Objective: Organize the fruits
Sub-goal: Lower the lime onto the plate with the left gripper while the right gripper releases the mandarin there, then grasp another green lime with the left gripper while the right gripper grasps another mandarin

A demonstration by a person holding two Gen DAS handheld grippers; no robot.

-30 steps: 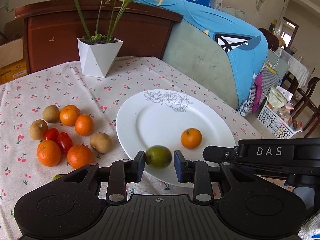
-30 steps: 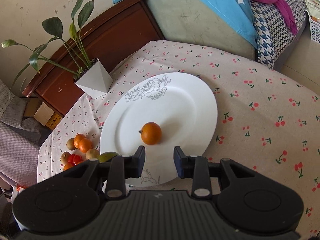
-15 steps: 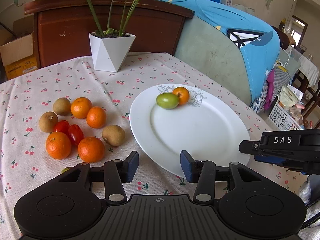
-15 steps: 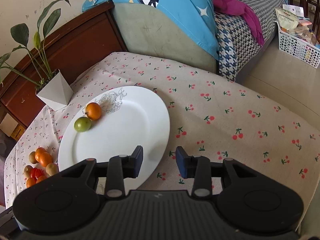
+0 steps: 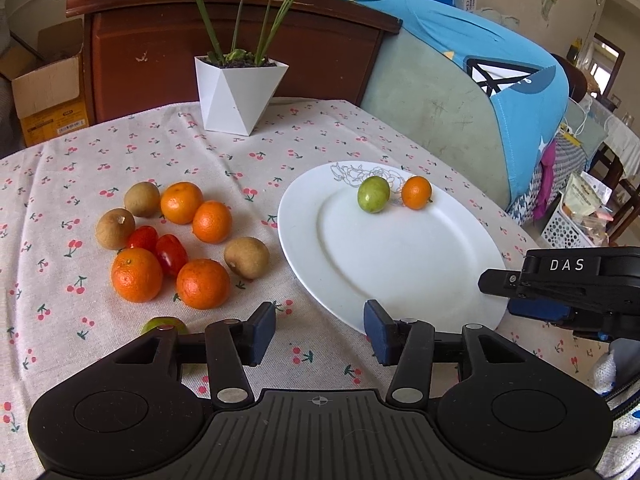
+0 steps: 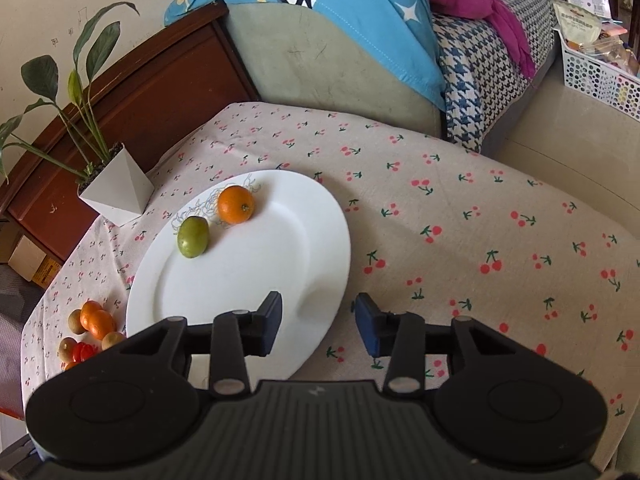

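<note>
The left gripper [image 5: 320,330] hangs just above the cherry-print tablecloth [image 5: 168,152] at the near edge of the white plate [image 5: 400,272]. Its jaws have just been opening and stand apart, with only cloth and the plate's rim showing between the blue pads. The right gripper [image 6: 318,326] sits beside it on the plate's other side; its black body shows at the right edge of the left camera's picture. Its jaws have also just been opening and stand apart, and they hold nothing, though the plate's near rim passes under the gap.

On the plate, up by the grey flower drawing on its far side, a green fruit [image 5: 373,194] and a small orange [image 5: 416,192] lie just beside each other; whether they touch I cannot tell.

Left of the plate the remaining fruit lies in a loose cluster on the cloth: four oranges [image 5: 137,275], three brown fruits [image 5: 246,257] and two red tomatoes [image 5: 171,254] in the middle. Another green fruit [image 5: 164,325] peeks out from behind the left gripper's finger.

Further back stands a white angular plant pot [image 5: 240,94] with long green leaves, in front of a dark wooden cabinet [image 5: 160,40]. A sofa draped with a blue blanket [image 5: 500,64] runs along the table's far side.
</note>
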